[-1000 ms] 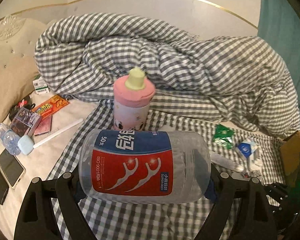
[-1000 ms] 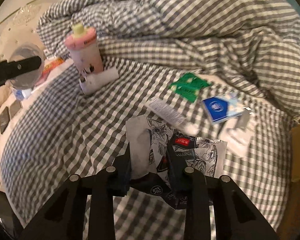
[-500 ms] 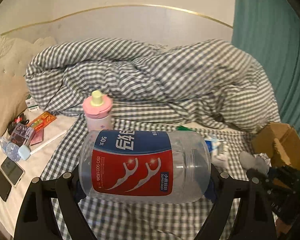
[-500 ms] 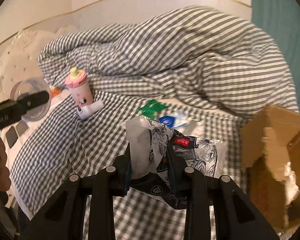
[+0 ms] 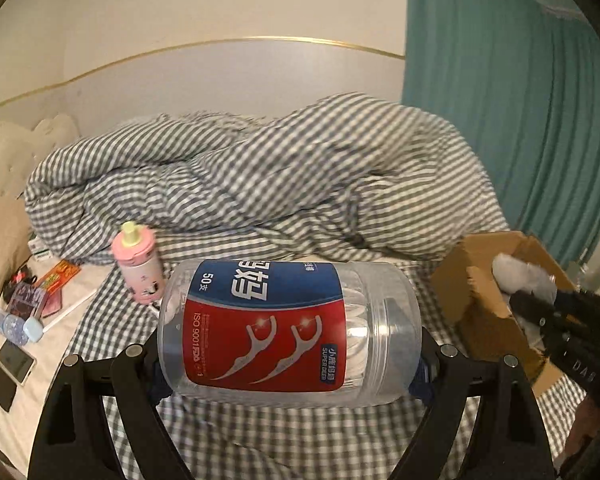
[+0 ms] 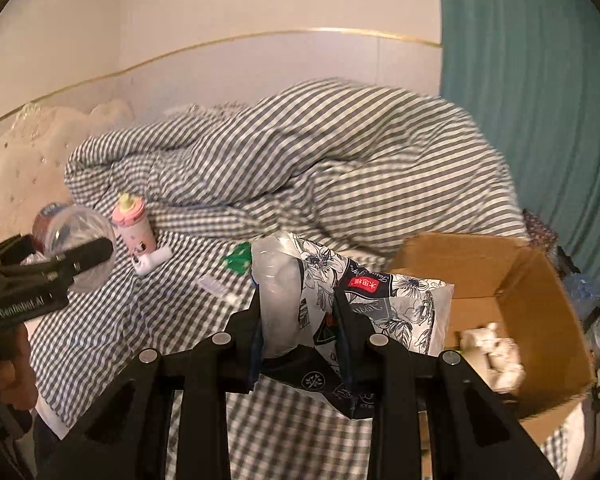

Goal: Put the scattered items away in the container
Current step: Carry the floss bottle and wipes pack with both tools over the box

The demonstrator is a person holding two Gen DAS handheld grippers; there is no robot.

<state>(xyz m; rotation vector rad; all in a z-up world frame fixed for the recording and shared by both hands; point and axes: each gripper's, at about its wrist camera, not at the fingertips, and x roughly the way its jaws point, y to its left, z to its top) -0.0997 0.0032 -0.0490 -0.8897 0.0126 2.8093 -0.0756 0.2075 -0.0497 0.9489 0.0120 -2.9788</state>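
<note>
My left gripper (image 5: 288, 360) is shut on a clear floss-pick jar (image 5: 288, 328) with a red and blue label, held sideways above the bed. My right gripper (image 6: 298, 320) is shut on a floral black-and-white packet (image 6: 364, 304), lifted just left of the open cardboard box (image 6: 540, 320). In the left wrist view the same box (image 5: 484, 292) sits at the right, with the right gripper's black body over it. The left gripper and its jar (image 6: 72, 236) show at the left of the right wrist view. White crumpled items lie inside the box.
A pink bottle (image 5: 138, 268) stands on the checked sheet, a small white item (image 6: 152, 262) and a green wrapper (image 6: 240, 260) lie near it. Phones (image 5: 8, 364), a water bottle (image 5: 4, 322) and packets lie at the left. A bunched checked duvet (image 5: 280, 184) fills the back; a teal curtain hangs right.
Both grippers have risen and swung right with their loads. The cardboard box has come into both views, and the items on the bed now look smaller and farther off.
</note>
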